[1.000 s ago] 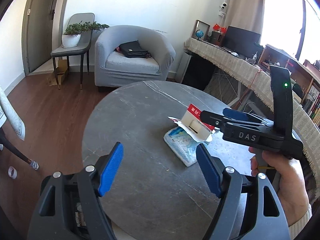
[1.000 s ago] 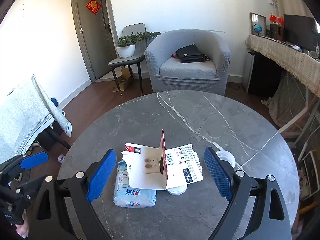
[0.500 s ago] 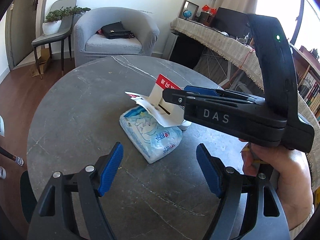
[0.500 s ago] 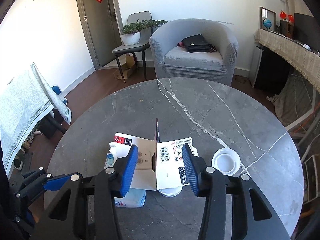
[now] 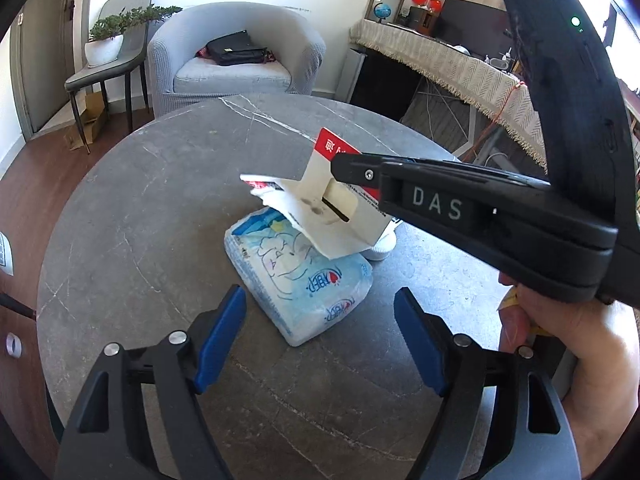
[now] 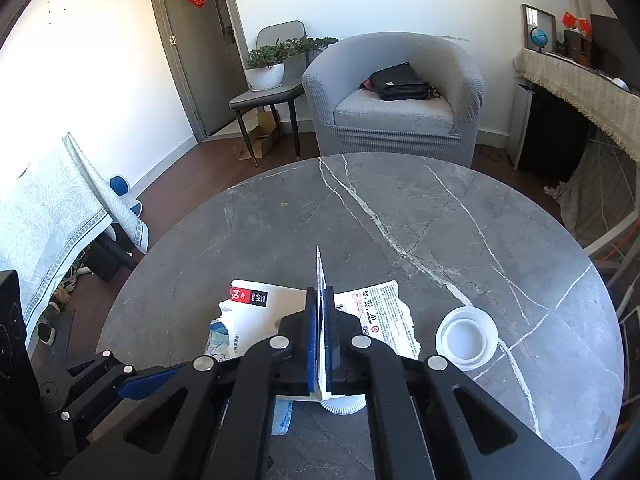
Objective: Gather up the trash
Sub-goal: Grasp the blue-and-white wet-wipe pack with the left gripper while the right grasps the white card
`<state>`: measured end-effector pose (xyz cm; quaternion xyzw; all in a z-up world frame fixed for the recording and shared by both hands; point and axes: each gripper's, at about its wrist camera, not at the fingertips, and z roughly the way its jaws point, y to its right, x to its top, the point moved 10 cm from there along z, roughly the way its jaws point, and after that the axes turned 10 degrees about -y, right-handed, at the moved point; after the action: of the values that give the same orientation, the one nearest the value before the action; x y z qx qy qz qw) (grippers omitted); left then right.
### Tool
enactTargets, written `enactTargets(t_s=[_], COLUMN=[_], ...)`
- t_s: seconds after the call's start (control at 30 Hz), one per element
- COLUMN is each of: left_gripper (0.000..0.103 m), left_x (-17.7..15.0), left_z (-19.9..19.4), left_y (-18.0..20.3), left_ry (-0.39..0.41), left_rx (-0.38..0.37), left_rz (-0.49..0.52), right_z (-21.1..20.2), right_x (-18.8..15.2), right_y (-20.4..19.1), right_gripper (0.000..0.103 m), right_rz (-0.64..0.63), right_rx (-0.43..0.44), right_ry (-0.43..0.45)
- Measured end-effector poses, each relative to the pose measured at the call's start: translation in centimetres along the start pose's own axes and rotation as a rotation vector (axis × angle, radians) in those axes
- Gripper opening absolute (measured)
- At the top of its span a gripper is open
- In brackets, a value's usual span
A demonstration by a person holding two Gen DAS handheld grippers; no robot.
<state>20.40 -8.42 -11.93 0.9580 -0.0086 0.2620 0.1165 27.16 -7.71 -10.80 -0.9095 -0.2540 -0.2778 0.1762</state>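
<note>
Right wrist view: right gripper (image 6: 320, 344) clamped on upright fold of torn card packaging (image 6: 320, 276), easiest edge to pinch. Packaging sits atop tissue pack (image 5: 304, 276) on round table (image 6: 400, 208). Left gripper (image 5: 320, 340) wide, hovering near pack, likely next.

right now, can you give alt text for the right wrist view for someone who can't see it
The right gripper is shut on the upright flap of a torn cardboard package on a round grey marble table. A white plastic lid sits right of it, the left gripper low left, a grey armchair beyond.

"DAS" stands on the right gripper (image 5: 340, 168); "64" on the torn card (image 6: 250, 295).
</note>
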Motion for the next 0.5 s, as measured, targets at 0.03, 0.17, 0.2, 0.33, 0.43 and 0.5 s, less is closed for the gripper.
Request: enactTargets(t_s=[0.03,0.17,0.2,0.33,0.43,0.5], left_gripper=[0.079,0.080,0.080,0.080,0.080,0.081], left_x=[0.1,0.6,0.7,0.9,1.2,1.3], left_z=[0.1,0.5,0.6,0.9,1.2,1.3], left_y=[0.1,0.3,0.2,-0.3,-0.7,-0.8], left_ry=[-0.001,-0.007,-0.009,-0.021,-0.021,-0.022], left_rx=[0.006,0.047,0.062,0.155,0.183,0.197], left_rz=[-0.001,-0.015,-0.023,-0.039,-0.051,-0.053], right_z=[-0.2,-1.4,-1.8,-3.3,-4.3,-5.0], right_x=[0.0,0.1,0.2,0.3,0.2,0.1], right_y=[0.0,0.5,0.7,2.0,3.3,4.0], right_gripper=[0.002,0.002,0.002,0.002,0.002,0.002], right_rz=[0.002,0.013,0.021,0.061,0.103,0.118], right_rx=[0.001,0.004,0.003,0.012,0.032,0.032], right_ry=[0.004,0.029,0.038,0.061,0.078,0.091])
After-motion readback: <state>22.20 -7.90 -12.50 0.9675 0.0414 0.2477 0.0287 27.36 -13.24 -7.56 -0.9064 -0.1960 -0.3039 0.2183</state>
